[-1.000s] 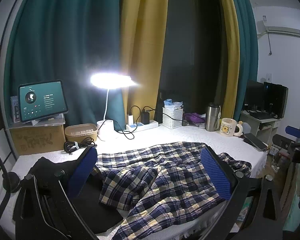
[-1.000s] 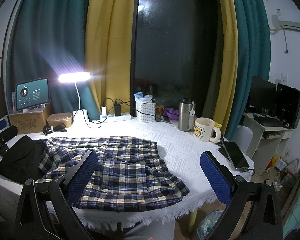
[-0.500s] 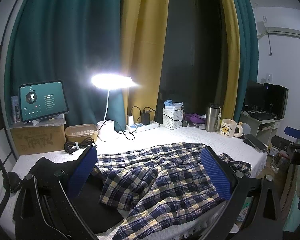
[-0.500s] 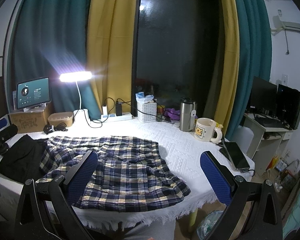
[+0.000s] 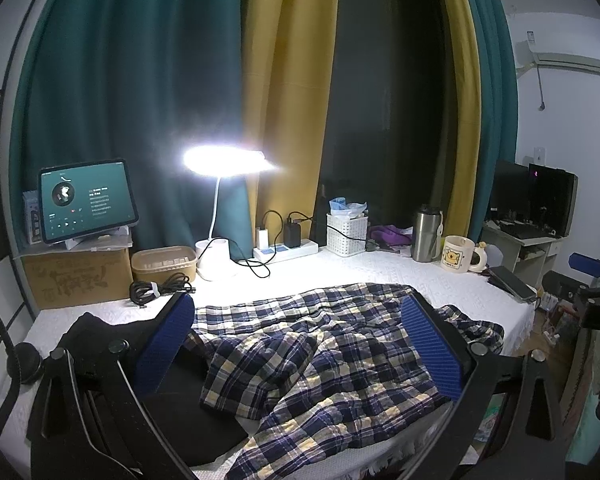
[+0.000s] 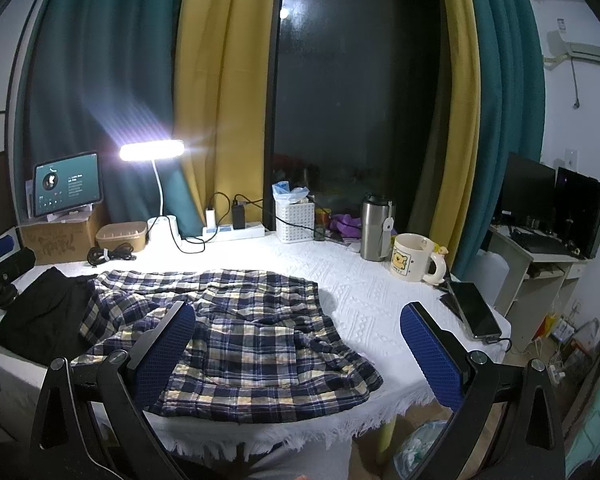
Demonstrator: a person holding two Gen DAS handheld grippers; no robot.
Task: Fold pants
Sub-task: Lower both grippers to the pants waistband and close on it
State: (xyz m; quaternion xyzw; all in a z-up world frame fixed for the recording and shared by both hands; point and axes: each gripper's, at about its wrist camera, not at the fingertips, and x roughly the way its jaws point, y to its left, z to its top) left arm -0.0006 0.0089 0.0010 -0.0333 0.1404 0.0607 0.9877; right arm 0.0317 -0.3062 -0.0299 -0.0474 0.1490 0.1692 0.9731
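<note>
Blue-and-cream plaid pants (image 5: 320, 356) lie crumpled on the white tablecloth (image 6: 380, 292), near the table's front edge; they also show in the right wrist view (image 6: 252, 332). My left gripper (image 5: 296, 344) is open and empty, held above the pants' left part. My right gripper (image 6: 298, 344) is open and empty, above the front right part of the pants. Neither touches the cloth. The right gripper's blue tip shows at the right edge of the left wrist view (image 5: 586, 264).
A black garment (image 6: 44, 312) lies left of the pants. Along the back stand a lit desk lamp (image 6: 152, 152), tablet (image 6: 68, 184) on a cardboard box, power strip (image 6: 232, 232), white basket (image 6: 294, 220), steel tumbler (image 6: 376, 228) and mug (image 6: 414, 258). A phone (image 6: 474, 312) lies at the right edge.
Both grippers have drifted only slightly; the pants lie as before and both jaws stay open.
</note>
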